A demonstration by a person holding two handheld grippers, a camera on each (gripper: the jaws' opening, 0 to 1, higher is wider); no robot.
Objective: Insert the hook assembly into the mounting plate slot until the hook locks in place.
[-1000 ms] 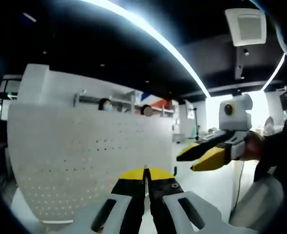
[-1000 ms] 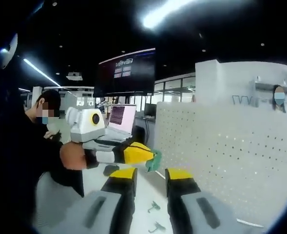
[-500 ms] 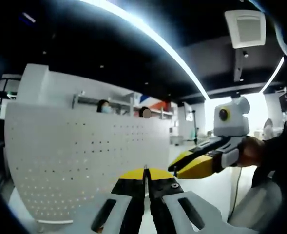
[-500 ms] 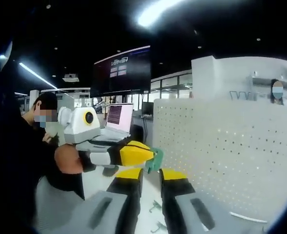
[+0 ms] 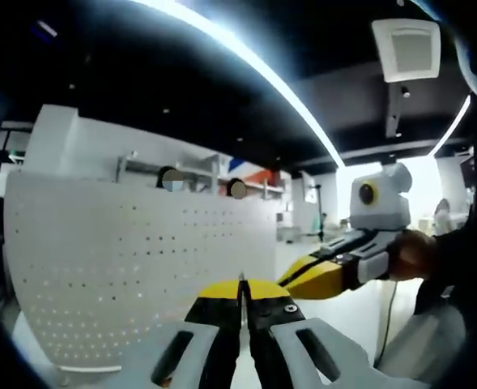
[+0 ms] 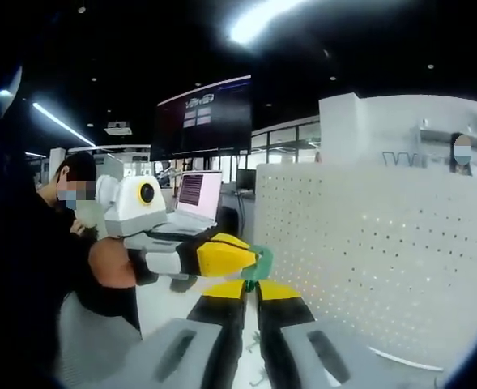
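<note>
The white perforated mounting plate (image 5: 133, 267) (image 6: 384, 259) stands upright on the table. In the right gripper view, a green hook (image 6: 261, 261) sticks out of the tips of my left gripper (image 6: 250, 261), which comes in from the left and is shut on it. My right gripper (image 6: 251, 288) has its jaws closed almost together on the hook's lower end, just left of the plate's edge. In the left gripper view, my left gripper (image 5: 241, 284) has its jaws pressed together in front of the plate. There the right gripper (image 5: 291, 279) reaches in from the right, its tip touching the left one's.
A white tabletop (image 6: 161, 304) runs below the grippers. Behind it sit an open laptop (image 6: 196, 201) and a large dark screen (image 6: 206, 117). The person (image 6: 52, 259) holding the grippers fills the left. A white partition (image 6: 400, 130) rises behind the plate.
My right gripper's jaws have closed from wide apart to nearly together around the hook's end. In the left gripper view it has moved left, up to the left gripper's tip.
</note>
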